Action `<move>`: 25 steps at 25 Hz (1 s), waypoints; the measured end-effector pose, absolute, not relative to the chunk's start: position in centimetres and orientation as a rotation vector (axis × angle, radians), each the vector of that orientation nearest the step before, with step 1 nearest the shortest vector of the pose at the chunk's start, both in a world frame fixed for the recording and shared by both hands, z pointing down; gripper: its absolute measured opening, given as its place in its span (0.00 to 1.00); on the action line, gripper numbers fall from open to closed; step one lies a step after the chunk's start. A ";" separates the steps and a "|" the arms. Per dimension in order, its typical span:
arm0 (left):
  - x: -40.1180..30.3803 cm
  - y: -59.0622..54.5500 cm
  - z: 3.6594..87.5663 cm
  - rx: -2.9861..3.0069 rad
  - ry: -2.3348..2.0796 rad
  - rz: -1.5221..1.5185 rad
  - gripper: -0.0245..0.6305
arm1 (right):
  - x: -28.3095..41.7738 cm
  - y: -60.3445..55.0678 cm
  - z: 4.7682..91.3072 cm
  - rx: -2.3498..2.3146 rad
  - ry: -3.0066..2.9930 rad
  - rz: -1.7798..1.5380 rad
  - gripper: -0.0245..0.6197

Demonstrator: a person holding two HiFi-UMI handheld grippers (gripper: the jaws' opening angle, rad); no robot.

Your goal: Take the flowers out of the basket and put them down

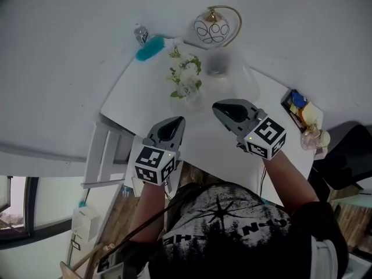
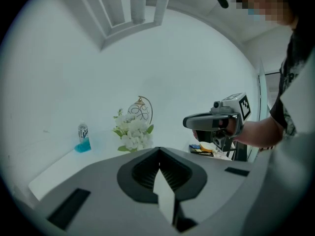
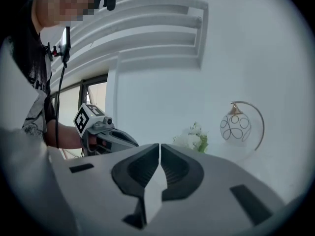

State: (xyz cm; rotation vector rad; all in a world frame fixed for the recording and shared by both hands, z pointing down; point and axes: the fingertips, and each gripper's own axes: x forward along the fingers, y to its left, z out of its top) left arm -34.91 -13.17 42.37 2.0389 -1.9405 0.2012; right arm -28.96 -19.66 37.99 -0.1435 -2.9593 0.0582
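Observation:
A bunch of white flowers with green leaves (image 1: pixel 186 77) stands near the far side of the white table (image 1: pixel 133 100). They also show in the left gripper view as flowers (image 2: pixel 132 132) and in the right gripper view as flowers (image 3: pixel 193 139). Their base blends into the white table and I cannot make out a basket. My left gripper (image 1: pixel 177 121) hovers over the table's near edge, its jaws shut and empty (image 2: pixel 159 152). My right gripper (image 1: pixel 216 107) is held beside it, a little nearer the flowers, also shut with nothing in it (image 3: pixel 160 147).
A globe lamp with a gold arc (image 1: pixel 213 27) stands behind the flowers. A blue-based bottle (image 1: pixel 147 46) lies at the back left corner. A greyish round object (image 1: pixel 216 64) sits beside the flowers. A tray of small items (image 1: pixel 302 114) is at the right edge. A white slatted chair (image 1: pixel 103 156) stands left.

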 end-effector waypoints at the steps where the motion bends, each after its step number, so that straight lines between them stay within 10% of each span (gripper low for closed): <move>1: -35.4 -13.4 42.2 2.045 -1.933 0.199 0.05 | -29.4 -20.0 37.6 -0.138 -2.950 0.033 0.07; 16: -38.8 -15.6 42.1 2.104 -1.808 0.235 0.05 | -35.4 -26.2 40.6 -0.202 -2.626 -0.247 0.07; 25: -39.7 -16.5 42.9 2.113 -1.757 0.246 0.05 | -37.9 -28.8 47.7 -0.323 -2.374 -0.255 0.31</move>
